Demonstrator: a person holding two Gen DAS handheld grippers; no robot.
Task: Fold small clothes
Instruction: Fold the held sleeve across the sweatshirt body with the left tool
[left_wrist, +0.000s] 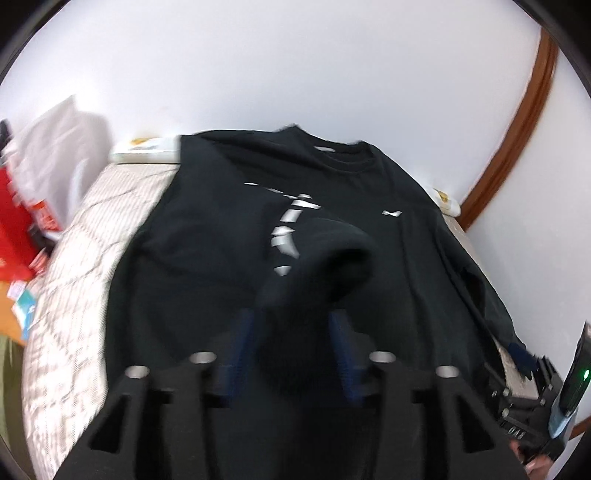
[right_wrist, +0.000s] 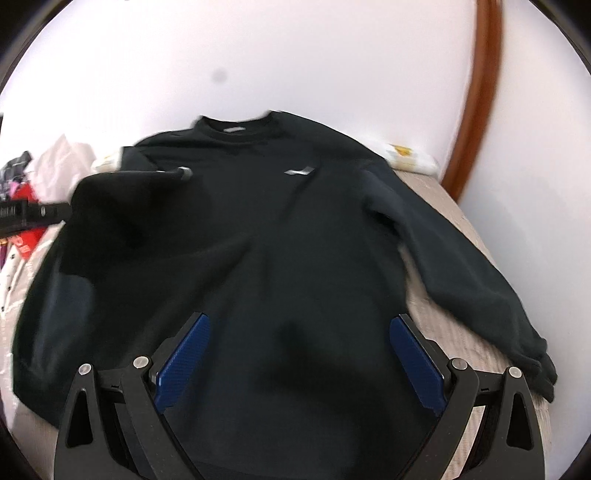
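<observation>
A black long-sleeved sweatshirt (right_wrist: 280, 229) lies face up on a bed, collar toward the wall; it also shows in the left wrist view (left_wrist: 207, 236), with a white print down its chest. My left gripper (left_wrist: 291, 325) is shut on the sweatshirt's left sleeve cuff (left_wrist: 325, 258) and holds it lifted over the chest. It shows from the side in the right wrist view (right_wrist: 110, 192). My right gripper (right_wrist: 299, 354) is open and empty above the sweatshirt's lower body. The right sleeve (right_wrist: 472, 280) lies spread out to the right.
The bed has a beige quilted cover (left_wrist: 81, 266). White pillows (right_wrist: 410, 157) lie against the white wall. Red and white clutter (left_wrist: 22, 206) sits left of the bed. A brown wooden frame (right_wrist: 476, 110) curves up at the right.
</observation>
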